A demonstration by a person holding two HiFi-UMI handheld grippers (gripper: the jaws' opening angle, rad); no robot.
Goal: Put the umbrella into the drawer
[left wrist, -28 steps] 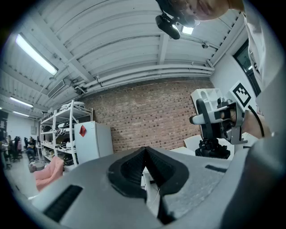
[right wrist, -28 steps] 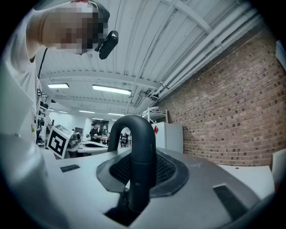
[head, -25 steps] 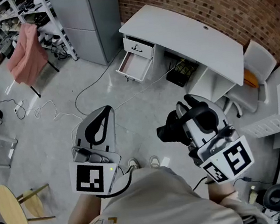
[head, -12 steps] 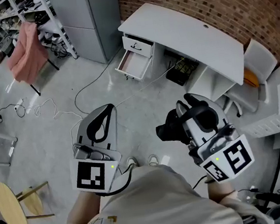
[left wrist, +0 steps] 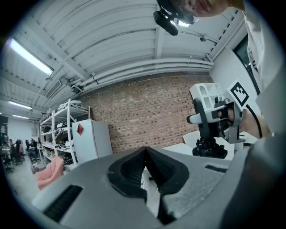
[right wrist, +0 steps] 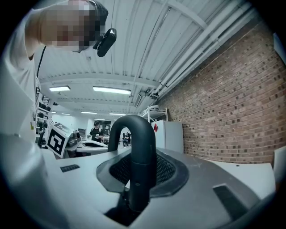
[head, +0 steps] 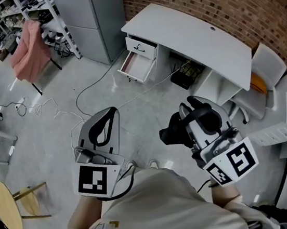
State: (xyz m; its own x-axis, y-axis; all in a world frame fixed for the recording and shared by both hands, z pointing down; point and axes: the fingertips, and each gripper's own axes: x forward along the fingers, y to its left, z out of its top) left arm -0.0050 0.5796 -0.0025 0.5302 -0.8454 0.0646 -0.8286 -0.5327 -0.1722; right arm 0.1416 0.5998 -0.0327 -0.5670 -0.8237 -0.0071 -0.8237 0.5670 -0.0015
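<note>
The black folded umbrella point(head: 171, 134) hangs sideways from my right gripper point(head: 198, 110), which is shut on it. In the right gripper view its curved black handle point(right wrist: 140, 152) stands up between the pads of the right gripper point(right wrist: 141, 179). My left gripper point(head: 105, 119) is held level beside it, shut and empty; in the left gripper view its pads meet at the tip of the left gripper point(left wrist: 144, 163). The open drawer point(head: 136, 68) sticks out of the white desk point(head: 190, 34) far ahead, at the desk's left end.
Cables point(head: 79, 101) trail over the grey floor between me and the desk. A grey cabinet point(head: 89, 19) stands left of the desk, and a chair draped in pink cloth point(head: 28, 45) is farther left. A white chair point(head: 265, 64) is at the right, a yellow stool point(head: 6, 208) at the lower left.
Both grippers keep their pose and the umbrella stays gripped. The floor things at the left have slid a little in the view as the person steps on.
</note>
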